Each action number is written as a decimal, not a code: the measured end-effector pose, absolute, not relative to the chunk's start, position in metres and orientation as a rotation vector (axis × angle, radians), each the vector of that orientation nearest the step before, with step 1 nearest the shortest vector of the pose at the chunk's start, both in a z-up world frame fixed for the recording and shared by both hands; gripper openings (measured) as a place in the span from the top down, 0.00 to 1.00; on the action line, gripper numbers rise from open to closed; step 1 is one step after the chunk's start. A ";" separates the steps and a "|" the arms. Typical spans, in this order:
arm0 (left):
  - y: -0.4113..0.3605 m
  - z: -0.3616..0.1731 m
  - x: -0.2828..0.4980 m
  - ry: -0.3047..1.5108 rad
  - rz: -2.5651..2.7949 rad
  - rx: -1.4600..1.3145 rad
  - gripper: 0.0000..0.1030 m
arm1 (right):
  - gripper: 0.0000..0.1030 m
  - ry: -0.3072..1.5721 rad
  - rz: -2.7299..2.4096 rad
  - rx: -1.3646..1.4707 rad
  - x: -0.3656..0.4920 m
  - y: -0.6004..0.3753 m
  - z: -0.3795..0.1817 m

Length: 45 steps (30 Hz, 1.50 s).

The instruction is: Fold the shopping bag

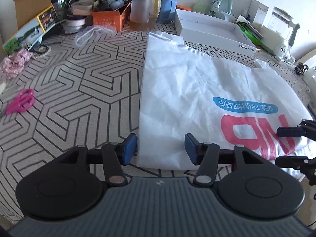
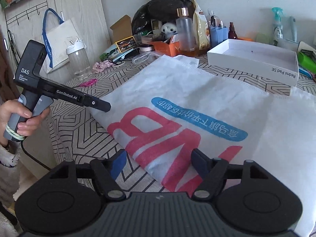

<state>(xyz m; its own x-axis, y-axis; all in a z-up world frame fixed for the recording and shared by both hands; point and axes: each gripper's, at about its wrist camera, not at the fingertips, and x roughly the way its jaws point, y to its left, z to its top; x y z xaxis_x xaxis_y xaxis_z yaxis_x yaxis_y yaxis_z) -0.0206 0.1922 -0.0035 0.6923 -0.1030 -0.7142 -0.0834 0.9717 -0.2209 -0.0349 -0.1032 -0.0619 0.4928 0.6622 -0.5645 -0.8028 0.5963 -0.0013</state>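
A white shopping bag with a red and blue logo lies flat across the patterned tablecloth, filling the right half of the left wrist view. The left gripper hangs wide and empty at the bag's near left corner at lower centre, while the right gripper stands wide and empty over its red lettering. A clean fold likely needs both claws pinching 1 edge evenly, clear of the pink scissors and white box.
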 end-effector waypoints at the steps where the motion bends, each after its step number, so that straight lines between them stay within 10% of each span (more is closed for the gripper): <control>1: 0.194 -0.002 -0.023 0.796 -0.014 -0.261 0.48 | 0.28 0.524 0.899 -0.314 -0.040 -0.097 -0.060; 21: 0.262 0.012 -0.088 0.649 0.056 -0.458 0.39 | 0.35 0.417 0.946 -0.727 -0.064 0.092 -0.089; 27: 0.274 0.010 -0.095 0.655 0.091 -0.476 0.39 | 0.56 0.584 0.986 -0.547 -0.031 0.090 -0.086; 32: 0.267 0.013 -0.095 0.660 0.080 -0.459 0.39 | 0.92 0.600 0.970 -0.412 -0.019 0.077 -0.082; 45: 0.193 0.041 -0.072 0.594 -0.011 -0.265 0.30 | 0.94 0.612 1.099 0.470 0.043 -0.061 -0.019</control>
